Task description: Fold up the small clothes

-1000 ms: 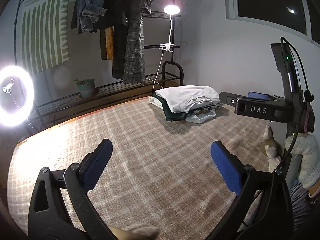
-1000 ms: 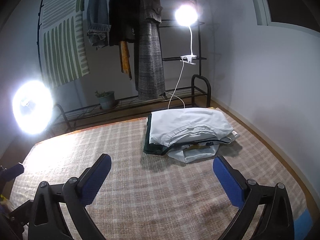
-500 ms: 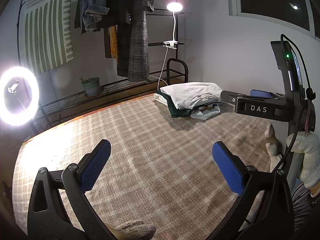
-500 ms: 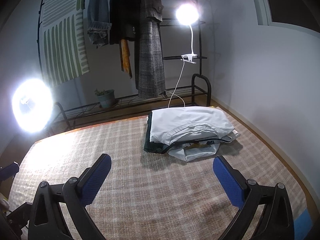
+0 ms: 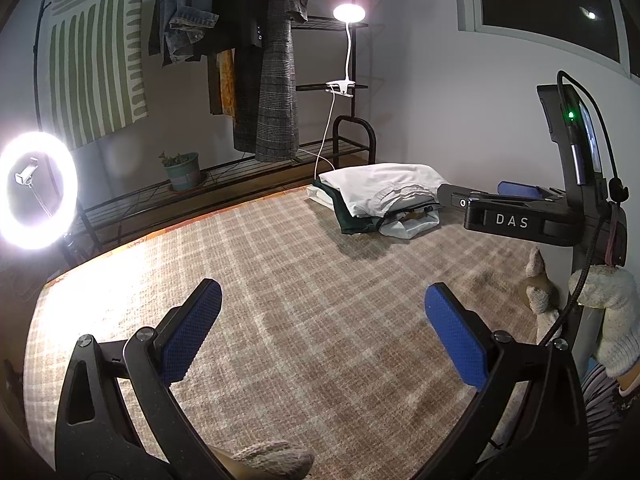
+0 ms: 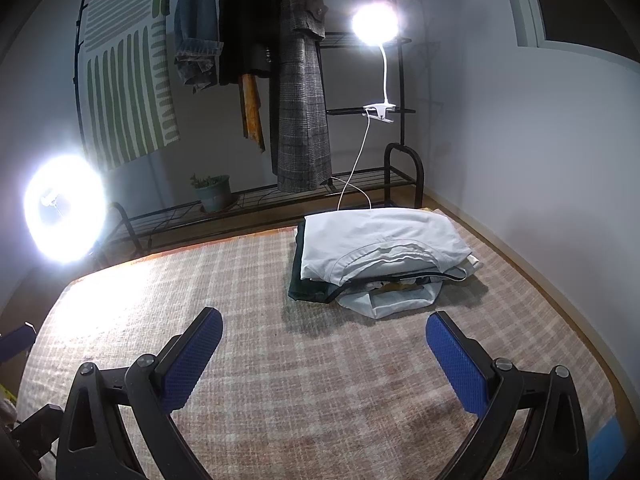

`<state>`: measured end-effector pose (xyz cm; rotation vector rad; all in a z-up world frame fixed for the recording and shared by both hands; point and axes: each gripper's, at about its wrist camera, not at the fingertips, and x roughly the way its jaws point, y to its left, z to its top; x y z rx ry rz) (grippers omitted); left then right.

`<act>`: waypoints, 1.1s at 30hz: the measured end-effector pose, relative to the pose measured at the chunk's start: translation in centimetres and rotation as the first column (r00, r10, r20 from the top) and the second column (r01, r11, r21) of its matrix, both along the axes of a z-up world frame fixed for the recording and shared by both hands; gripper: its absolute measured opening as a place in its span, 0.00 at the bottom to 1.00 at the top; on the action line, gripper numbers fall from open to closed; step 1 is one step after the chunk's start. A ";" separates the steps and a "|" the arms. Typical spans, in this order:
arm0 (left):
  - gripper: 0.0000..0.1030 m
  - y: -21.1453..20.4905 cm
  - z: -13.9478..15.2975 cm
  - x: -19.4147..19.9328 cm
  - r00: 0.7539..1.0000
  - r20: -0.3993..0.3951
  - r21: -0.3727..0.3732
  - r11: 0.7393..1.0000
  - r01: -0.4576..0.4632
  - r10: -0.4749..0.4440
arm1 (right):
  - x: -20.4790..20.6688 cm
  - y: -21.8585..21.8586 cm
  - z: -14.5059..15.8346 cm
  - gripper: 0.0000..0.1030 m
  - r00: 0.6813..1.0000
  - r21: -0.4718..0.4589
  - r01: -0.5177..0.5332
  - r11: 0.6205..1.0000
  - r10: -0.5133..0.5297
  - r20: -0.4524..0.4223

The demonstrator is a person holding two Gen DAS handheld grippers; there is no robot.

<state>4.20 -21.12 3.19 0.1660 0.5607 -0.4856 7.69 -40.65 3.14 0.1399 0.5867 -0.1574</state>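
A stack of folded clothes (image 6: pixel 380 256), a pale grey-white garment on top of a dark green one and a white one, lies at the far right of a plaid blanket (image 6: pixel 304 392). It also shows in the left wrist view (image 5: pixel 384 200). My left gripper (image 5: pixel 320 328) is open and empty above the blanket's middle. My right gripper (image 6: pixel 324 352) is open and empty, just short of the stack. In the left wrist view the right gripper (image 5: pixel 516 212) appears from the side, next to the stack.
A ring light (image 5: pixel 36 190) glares at the left. A black rack (image 6: pixel 304 200) with hanging coats, a potted plant (image 6: pixel 214 192) and a clip lamp (image 6: pixel 376 24) stands behind the blanket. A wall (image 6: pixel 540 160) runs along the right. A gloved hand (image 5: pixel 612 312) shows at right.
Both grippers have drawn back and risen slightly, so the stack sits a little farther off. The jaws have stayed open.
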 end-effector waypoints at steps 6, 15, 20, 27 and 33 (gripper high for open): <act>1.00 0.0 0.0 -0.1 1.000 0.002 0.000 1.000 0.001 -0.001 | 0.0 0.0 0.0 1.00 1.000 0.006 0.002 1.000 -0.002 0.002; 1.00 0.0 -0.1 -0.2 1.000 0.004 0.001 1.000 0.004 -0.004 | -0.2 0.2 0.0 1.00 1.000 0.001 -0.003 1.000 0.003 0.005; 1.00 0.0 -0.1 -0.3 1.000 0.005 0.004 1.000 0.005 -0.005 | -0.1 0.2 0.0 1.00 1.000 0.001 -0.004 1.000 0.004 0.004; 1.00 0.0 -0.1 -0.3 1.000 0.004 0.002 1.000 0.003 -0.003 | -0.2 0.4 0.0 1.00 1.000 -0.001 -0.006 1.000 0.006 0.004; 1.00 0.0 0.0 -0.4 1.000 0.012 0.013 1.000 0.003 -0.003 | -0.2 0.6 -0.1 1.00 1.000 -0.002 -0.013 1.000 0.013 -0.001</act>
